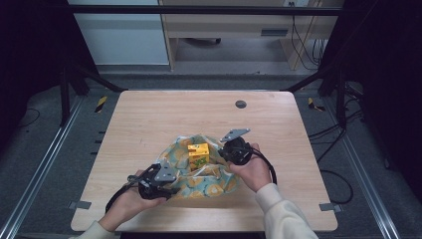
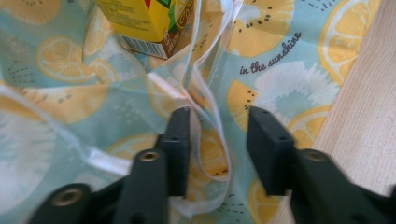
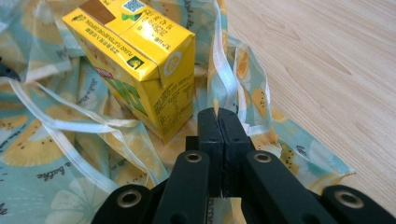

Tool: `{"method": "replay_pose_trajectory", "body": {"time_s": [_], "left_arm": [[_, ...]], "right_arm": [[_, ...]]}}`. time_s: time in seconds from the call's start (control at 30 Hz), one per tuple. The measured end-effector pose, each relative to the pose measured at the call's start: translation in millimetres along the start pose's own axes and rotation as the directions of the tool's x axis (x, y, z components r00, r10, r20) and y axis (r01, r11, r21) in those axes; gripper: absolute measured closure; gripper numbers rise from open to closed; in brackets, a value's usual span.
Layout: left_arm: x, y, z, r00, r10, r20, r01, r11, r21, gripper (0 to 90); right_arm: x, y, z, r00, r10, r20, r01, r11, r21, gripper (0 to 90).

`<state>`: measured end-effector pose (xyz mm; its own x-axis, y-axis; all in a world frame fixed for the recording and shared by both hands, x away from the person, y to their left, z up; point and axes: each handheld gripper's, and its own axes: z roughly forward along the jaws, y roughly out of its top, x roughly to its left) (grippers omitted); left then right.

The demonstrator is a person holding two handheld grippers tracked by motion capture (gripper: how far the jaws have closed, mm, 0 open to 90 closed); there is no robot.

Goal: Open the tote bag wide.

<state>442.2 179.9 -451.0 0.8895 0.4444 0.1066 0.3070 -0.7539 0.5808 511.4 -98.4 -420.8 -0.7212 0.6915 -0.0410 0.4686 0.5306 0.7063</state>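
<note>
The left gripper (image 2: 218,149) stood with its jaws apart astride a thin white drawstring (image 2: 219,154); the right gripper's (image 3: 218,122) jaws were pressed together, seemingly pinching another ribbon. Between them, mid-table, the limp lemon-print teal cloth bag (image 1: 219,185) lay under a stiff, light yellow juice carton (image 1: 198,155). The slippery cords looked best gripped near the hem.

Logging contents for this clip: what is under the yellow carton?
The yellow carton stands on the fruit-print cloth bag, spread over the wooden table, white ribbon handles beside it. Whatever lies beneath the cloth is covered.
</note>
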Motion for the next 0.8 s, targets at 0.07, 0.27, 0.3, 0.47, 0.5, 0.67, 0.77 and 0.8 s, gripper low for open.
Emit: {"method": "replay_pose_trajectory", "body": {"time_s": [0.07,0.27,0.3,0.47,0.5,0.67,0.77,0.8], "left_arm": [[0.3,-0.5,-0.9,1.0,0.0,0.001,0.0,1.0,-0.007,72.2],[-2.9,-3.7,-5.1,0.9997,0.021,0.011,-0.021,0.9998,-0.003,86.6],[-4.3,-4.9,-5.8,0.9997,0.023,0.011,-0.023,0.9997,-0.003,87.5],[-11.6,-10.6,-8.5,0.9989,0.045,0.009,-0.045,0.999,0.004,89.5],[-12.2,-11.4,-9.2,0.9988,0.047,0.008,-0.047,0.9988,0.007,89.6],[-11.2,-14.1,-13.0,0.9993,0.033,-0.021,-0.033,0.9993,-0.016,89.8],[-9.1,-16.1,-11.3,0.9991,0.018,-0.039,-0.019,0.9995,-0.023,89.8],[-8.0,-16.9,-9.8,0.9991,0.017,-0.039,-0.018,0.9997,-0.019,89.8]], "right_arm": [[0.3,0.6,-1.2,0.9997,0.021,-0.012,-0.021,1.0,-0.013,89.7],[0.3,5.2,-6.6,0.9998,0.015,0.011,-0.014,0.999,-0.041,90.0],[-1.8,5.8,-8.2,0.9997,0.016,0.017,-0.015,0.999,-0.045,90.0],[-12.5,8.5,-16.6,0.9979,0.06,0.026,-0.057,0.994,-0.089,90.0],[-14.6,9.0,-18.5,0.9971,0.074,0.016,-0.072,0.992,-0.103,90.0],[-22.3,13.9,-26.3,0.9942,0.103,0.031,-0.097,0.983,-0.154,90.0],[-28.7,13.2,-24.7,0.9922,0.115,0.048,-0.107,0.983,-0.15,90.0],[-31.5,11.7,-22.0,0.9917,0.117,0.052,-0.109,0.984,-0.143,90.0]]}}
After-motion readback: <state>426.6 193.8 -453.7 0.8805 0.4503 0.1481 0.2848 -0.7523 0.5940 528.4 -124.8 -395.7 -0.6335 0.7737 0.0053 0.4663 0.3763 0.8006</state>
